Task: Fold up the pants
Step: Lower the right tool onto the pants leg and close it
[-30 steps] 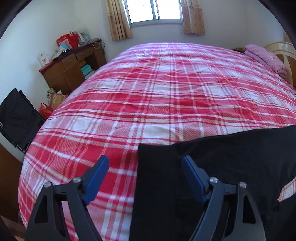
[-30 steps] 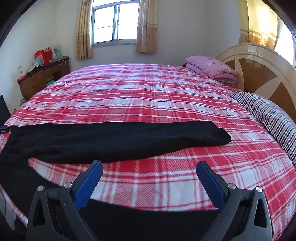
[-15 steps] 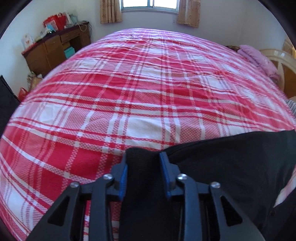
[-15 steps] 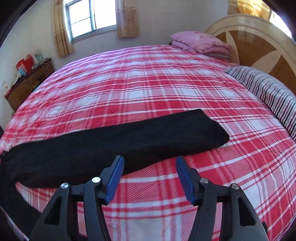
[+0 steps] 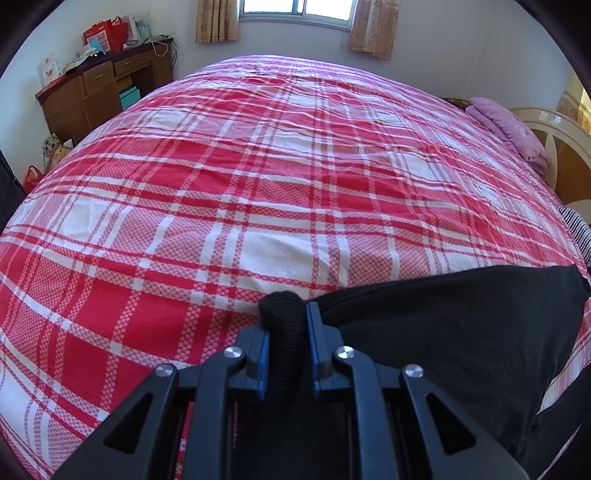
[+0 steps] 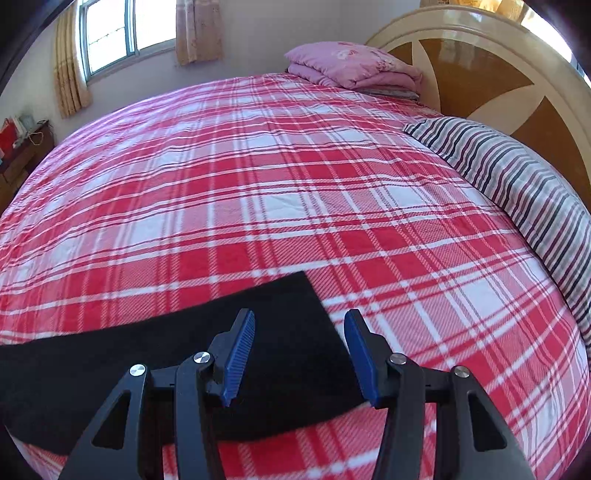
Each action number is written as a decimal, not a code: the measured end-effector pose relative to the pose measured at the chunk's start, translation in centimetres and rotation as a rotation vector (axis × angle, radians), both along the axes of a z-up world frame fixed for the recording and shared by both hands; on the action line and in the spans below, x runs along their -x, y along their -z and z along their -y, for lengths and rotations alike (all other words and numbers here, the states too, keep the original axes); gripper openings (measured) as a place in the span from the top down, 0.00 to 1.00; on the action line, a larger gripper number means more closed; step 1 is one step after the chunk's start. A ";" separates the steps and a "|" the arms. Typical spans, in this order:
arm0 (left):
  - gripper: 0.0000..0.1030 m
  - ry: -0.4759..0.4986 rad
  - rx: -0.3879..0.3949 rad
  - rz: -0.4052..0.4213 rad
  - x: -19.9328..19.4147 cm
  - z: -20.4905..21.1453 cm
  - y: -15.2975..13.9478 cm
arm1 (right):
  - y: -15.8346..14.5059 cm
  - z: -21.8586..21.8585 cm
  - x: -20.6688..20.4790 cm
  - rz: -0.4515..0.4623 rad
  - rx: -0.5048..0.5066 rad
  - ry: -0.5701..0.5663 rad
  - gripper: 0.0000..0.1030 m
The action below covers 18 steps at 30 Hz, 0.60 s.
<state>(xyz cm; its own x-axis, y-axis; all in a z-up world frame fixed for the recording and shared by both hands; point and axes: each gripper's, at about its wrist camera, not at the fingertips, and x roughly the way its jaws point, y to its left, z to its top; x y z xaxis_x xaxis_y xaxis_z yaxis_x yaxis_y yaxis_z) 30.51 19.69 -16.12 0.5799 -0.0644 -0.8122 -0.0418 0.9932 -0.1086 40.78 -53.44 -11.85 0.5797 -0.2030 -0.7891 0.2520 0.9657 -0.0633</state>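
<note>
Black pants (image 5: 450, 332) lie on a bed with a red and white plaid sheet (image 5: 258, 166). In the left wrist view my left gripper (image 5: 284, 332) is shut on a bunched edge of the pants, the cloth pinched between its blue pads (image 5: 263, 354). In the right wrist view a black pant leg (image 6: 155, 362) lies flat and ends near the middle. My right gripper (image 6: 299, 350) is open, its blue pads (image 6: 240, 354) straddling the end of that leg just above the cloth.
A wooden headboard (image 6: 480, 66), a folded pink blanket (image 6: 351, 66) and a striped pillow (image 6: 517, 177) are at the bed's right. A wooden desk (image 5: 99, 92) with bags stands at the left wall under a window (image 5: 295, 7).
My left gripper has closed on the pants' edge and bunched it. My right gripper has moved forward and down to the end of the pant leg, jaws narrowed but still open.
</note>
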 end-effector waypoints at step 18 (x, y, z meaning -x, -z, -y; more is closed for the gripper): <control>0.87 0.035 -0.077 0.007 -0.5 1.2 -0.2 | 4.3 2.2 -5.2 -0.093 -0.133 -0.083 0.87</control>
